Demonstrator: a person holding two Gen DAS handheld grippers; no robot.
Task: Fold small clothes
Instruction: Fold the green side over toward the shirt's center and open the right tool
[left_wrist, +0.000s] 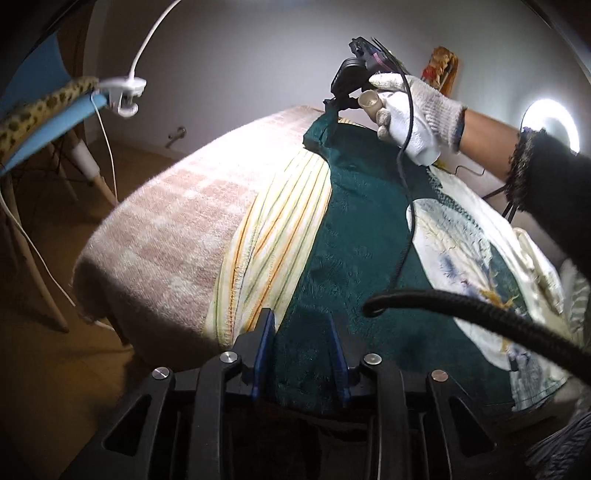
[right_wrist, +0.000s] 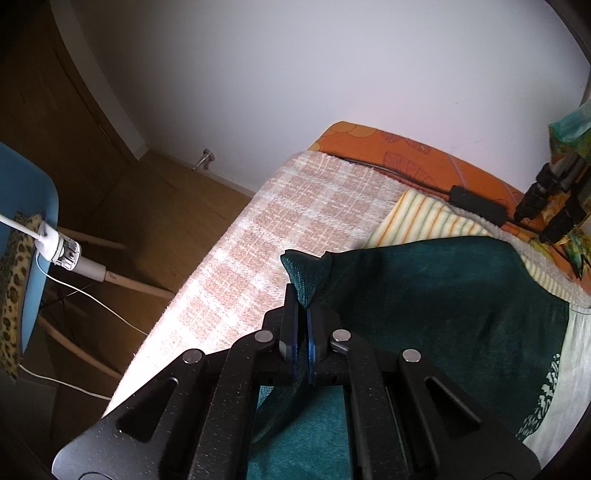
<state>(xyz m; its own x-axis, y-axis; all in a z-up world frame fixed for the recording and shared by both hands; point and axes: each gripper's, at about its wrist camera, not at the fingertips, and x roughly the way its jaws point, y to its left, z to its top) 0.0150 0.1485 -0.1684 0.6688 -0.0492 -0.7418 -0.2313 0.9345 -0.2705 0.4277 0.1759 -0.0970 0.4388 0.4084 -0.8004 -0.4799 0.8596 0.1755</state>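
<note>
Your right gripper (right_wrist: 302, 314) pinched the far corner of the green cloth (left_wrist: 354, 236), lifting it off the bed (left_wrist: 177, 229) to start a fold. Your left gripper (left_wrist: 301, 325) waited with fingers apart over the near edge, ready to pin it.
</note>
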